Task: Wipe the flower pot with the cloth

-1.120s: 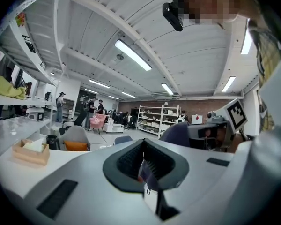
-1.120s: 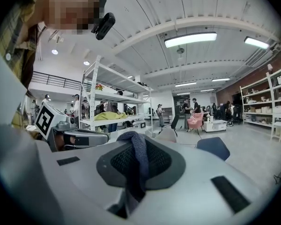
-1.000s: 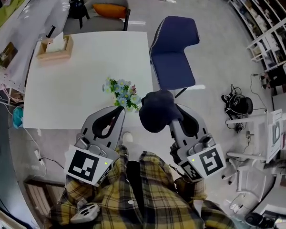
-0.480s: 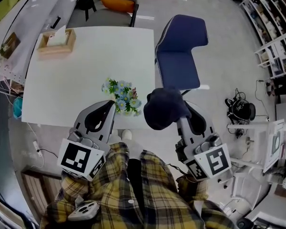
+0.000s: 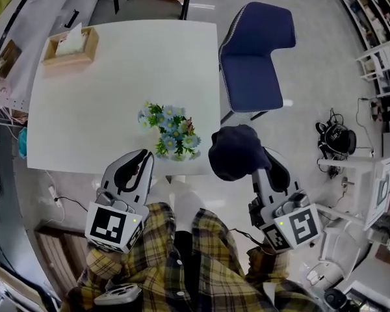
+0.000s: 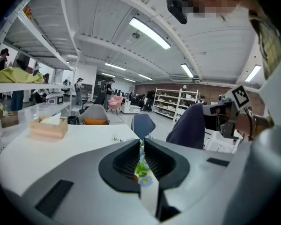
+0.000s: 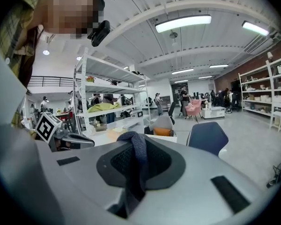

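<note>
We hold both grey grippers low at the near edge of the white square table (image 5: 104, 90), the left gripper (image 5: 143, 156) with jaws pressed together, the right gripper (image 5: 256, 173) pinching a bunched navy knitted cloth (image 5: 236, 149), the blue-flowered pot (image 5: 172, 134) standing between them.

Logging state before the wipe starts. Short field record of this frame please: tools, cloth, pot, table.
left tool: shut, empty, at the table's near edge
right tool: shut on the cloth
cloth: dark blue, bunched, in the head view just right of the table's near corner
flower pot: upright on the white table, near its front edge, blue and white flowers
pot contact: none, both tools apart from it
other: tissue box at the far left corner; blue chair beside the table
</note>
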Available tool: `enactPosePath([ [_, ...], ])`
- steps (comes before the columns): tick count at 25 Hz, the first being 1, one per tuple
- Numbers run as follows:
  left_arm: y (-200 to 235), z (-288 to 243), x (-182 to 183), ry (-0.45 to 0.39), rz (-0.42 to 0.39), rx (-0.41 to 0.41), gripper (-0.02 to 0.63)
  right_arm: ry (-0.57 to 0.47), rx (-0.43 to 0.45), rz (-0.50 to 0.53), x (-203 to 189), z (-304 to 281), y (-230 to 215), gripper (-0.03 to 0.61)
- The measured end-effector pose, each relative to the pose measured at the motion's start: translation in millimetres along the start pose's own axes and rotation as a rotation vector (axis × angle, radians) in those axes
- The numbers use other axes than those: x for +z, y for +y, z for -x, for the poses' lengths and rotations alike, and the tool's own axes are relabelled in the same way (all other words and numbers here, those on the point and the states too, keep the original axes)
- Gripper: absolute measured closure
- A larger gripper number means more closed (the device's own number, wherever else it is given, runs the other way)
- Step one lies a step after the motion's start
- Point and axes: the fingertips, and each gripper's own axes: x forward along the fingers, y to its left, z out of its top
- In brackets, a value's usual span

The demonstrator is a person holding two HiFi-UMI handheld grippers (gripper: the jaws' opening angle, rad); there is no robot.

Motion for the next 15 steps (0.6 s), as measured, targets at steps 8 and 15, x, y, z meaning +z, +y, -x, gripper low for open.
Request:
enactPosePath([
  [8, 4, -17, -70, 0.128, 0.014, -0.065, 0.455, 0.091, 0.016, -0.036, -66, -24, -8, 0.561],
  [15, 5, -46, -117, 0.154, -0.036, -0.117, 0.333, 0.165, 0.042, -0.085, -115, -52, -4, 0.561],
])
